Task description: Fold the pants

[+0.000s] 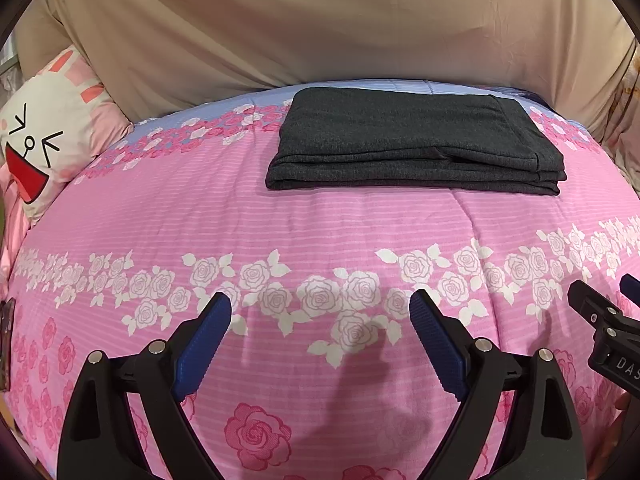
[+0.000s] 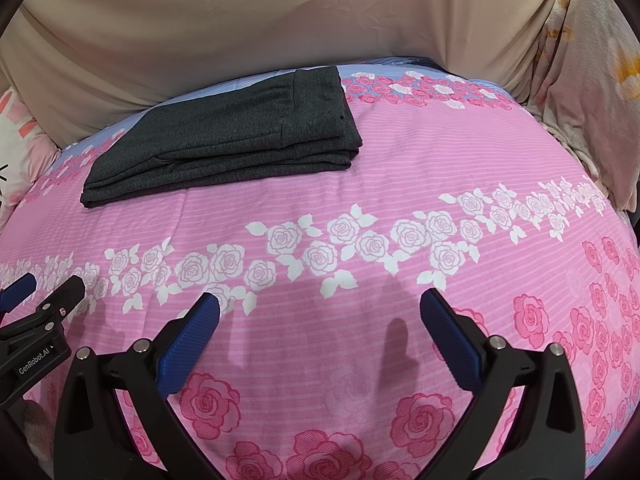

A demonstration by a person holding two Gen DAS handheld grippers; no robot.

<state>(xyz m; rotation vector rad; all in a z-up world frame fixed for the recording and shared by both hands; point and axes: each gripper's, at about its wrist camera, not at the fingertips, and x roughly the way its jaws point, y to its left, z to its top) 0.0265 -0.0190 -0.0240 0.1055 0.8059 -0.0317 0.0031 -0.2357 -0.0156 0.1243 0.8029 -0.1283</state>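
Dark grey pants (image 1: 416, 140) lie folded into a flat rectangular stack on the far part of the pink floral bedspread (image 1: 320, 232). In the right wrist view the same pants (image 2: 224, 136) sit at the upper left. My left gripper (image 1: 320, 308) hovers open over the near side of the bed, well short of the pants, nothing between its blue pads. My right gripper (image 2: 320, 308) is open too, empty, beside the left one. Each gripper shows at the edge of the other's view: the right gripper (image 1: 608, 292), the left gripper (image 2: 44, 284).
A beige sheet-covered headboard or wall (image 1: 320, 24) rises behind the bed. A white and pink cartoon pillow (image 1: 44, 140) lies at the far left. A pale flowered cushion (image 2: 592, 80) stands at the far right edge.
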